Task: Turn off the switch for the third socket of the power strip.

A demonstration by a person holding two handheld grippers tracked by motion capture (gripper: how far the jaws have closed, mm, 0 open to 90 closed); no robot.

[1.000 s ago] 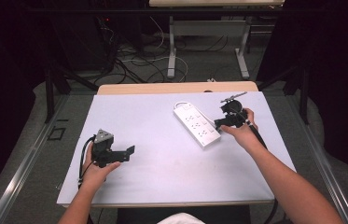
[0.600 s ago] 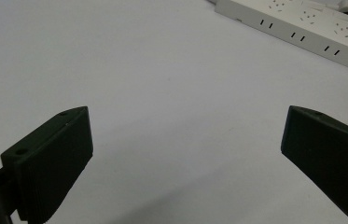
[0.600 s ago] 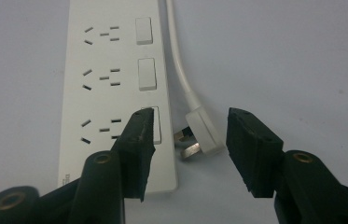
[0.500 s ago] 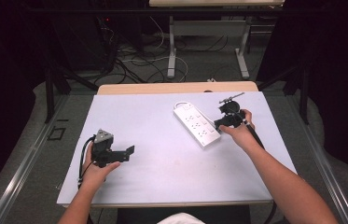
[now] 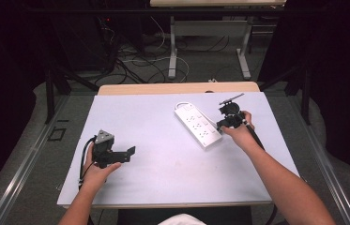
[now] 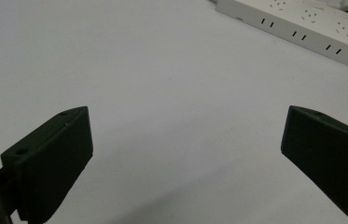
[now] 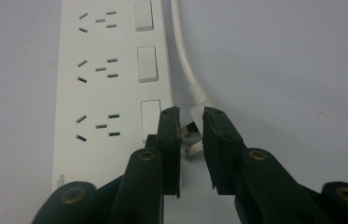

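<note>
— White plastic power strip (image 5: pixel 197 125), long and flat with three socket groups and rocker switches, lies slantwise on the pale grey table top (image 5: pixel 163 178), toward the far right. Its own white cord (image 7: pixel 186 60) loops back along its side, and the white plug (image 7: pixel 191 132) at the cord's end rests beside the near end of the strip.

— And the right gripper (image 7: pixel 191 122)?

— Its black jaws have just been closing and now stand narrow, one on each side of that plug. Whether the pads already press on it I cannot tell; a slim gap seems to remain.

— How would you finish the grasp?

— I would close squarely on the plug's body, not on the metal prongs or the soft cord, and hold it level so the prongs can later line up with a socket's slots. I would lift slowly, since the stiff cord may drag the strip.

— The left gripper (image 6: pixel 185 140)?

— Wide open, empty, resting over bare table near the person's left, well apart from the strip.

— Any change from a second ago?

— Both hands sit where they were; only the right jaws have narrowed.
</note>
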